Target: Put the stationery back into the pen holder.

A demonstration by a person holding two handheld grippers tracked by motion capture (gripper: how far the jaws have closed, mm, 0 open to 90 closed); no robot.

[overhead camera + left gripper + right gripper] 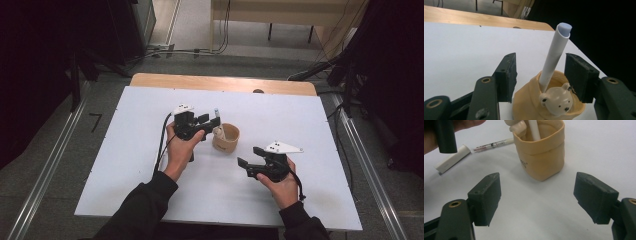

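Inside tan cup [529,100], white pen [554,55] leaning, tip down, left gripper [540,72] fingers open, unclamped.

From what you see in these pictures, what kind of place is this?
Probably a lab or recording workspace, not a home. A white table stands on a grey floor, loose cables run over the floor behind it, and metal rails flank it on both sides.

Both tongs [212,121] [248,157] apparently agape.
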